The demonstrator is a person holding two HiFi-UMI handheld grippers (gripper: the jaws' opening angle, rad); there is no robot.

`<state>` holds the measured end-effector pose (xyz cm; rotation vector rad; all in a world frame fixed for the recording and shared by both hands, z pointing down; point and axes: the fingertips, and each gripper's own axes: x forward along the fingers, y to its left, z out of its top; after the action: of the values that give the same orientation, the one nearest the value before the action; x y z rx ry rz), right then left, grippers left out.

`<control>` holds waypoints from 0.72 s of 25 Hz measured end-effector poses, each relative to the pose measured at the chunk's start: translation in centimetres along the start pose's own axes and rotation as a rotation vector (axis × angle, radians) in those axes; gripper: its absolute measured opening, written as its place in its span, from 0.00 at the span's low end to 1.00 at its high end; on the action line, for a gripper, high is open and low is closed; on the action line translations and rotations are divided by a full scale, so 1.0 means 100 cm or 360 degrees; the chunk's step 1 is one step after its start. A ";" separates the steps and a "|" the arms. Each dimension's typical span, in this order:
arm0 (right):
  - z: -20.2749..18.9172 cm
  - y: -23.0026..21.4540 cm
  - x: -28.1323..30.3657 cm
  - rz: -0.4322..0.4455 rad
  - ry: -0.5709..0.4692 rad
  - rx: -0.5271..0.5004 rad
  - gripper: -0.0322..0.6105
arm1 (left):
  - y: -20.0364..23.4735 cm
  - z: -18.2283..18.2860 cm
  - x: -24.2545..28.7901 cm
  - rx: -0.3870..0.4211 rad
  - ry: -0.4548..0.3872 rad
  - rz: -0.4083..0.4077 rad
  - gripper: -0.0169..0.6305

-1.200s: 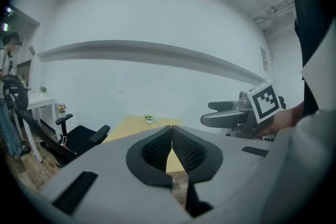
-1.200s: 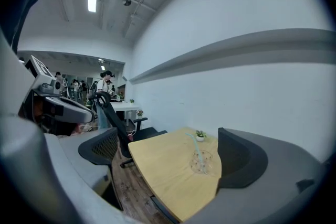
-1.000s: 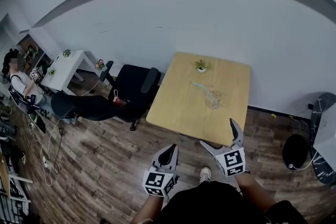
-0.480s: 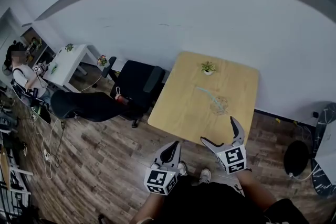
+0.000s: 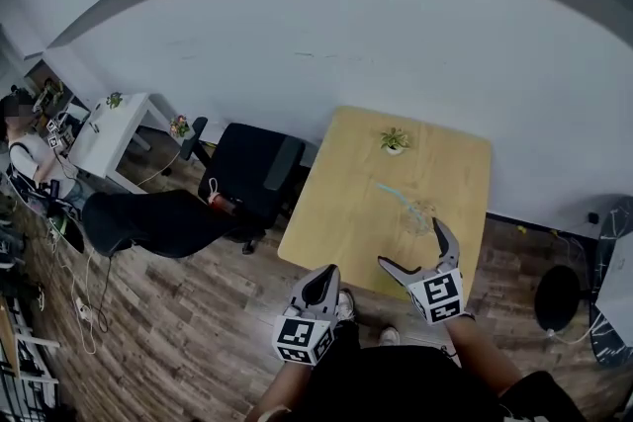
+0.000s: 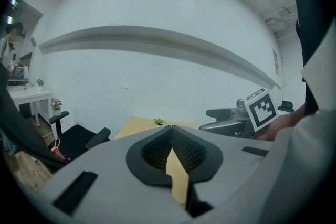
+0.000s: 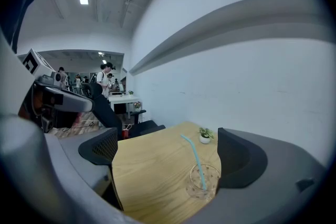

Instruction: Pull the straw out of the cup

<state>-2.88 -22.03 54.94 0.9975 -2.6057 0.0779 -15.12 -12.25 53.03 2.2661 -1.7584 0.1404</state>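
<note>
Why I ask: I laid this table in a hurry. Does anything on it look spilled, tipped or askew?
Nothing stands out. The clear cup stands upright on the wooden table with the blue straw leaning in it, the small potted plant is upright beyond, and no spill shows.

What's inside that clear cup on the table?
A pale blue straw leans in the cup, its top sticking out. Nothing else shows through the clear side; liquid, if any, cannot be made out.

The table (image 5: 346,203) is seen as pale wood with a matt, smooth top. The cup (image 7: 197,186) is clear and glossy, perhaps plastic; the straw (image 7: 193,157) is smooth pale blue. The left gripper (image 6: 171,131) is finished in matt grey plastic with black ribbed pads (image 6: 155,152).
</note>
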 end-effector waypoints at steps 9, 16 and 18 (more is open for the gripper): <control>0.008 -0.022 0.065 -0.0108 0.0091 0.0037 0.97 | 0.067 0.038 0.051 0.0102 0.0000 -0.0122 0.06; 0.009 -0.036 0.086 -0.0251 0.0167 0.0044 0.93 | 0.092 0.031 0.079 0.0073 0.0064 -0.0278 0.06; 0.009 -0.037 0.095 -0.0266 0.0194 0.0046 0.93 | 0.096 0.033 0.088 0.0087 0.0071 -0.0339 0.06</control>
<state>-7.27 -31.03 57.02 1.1782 -2.4083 0.1307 -22.34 -23.55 53.40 2.4513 -1.4967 0.1962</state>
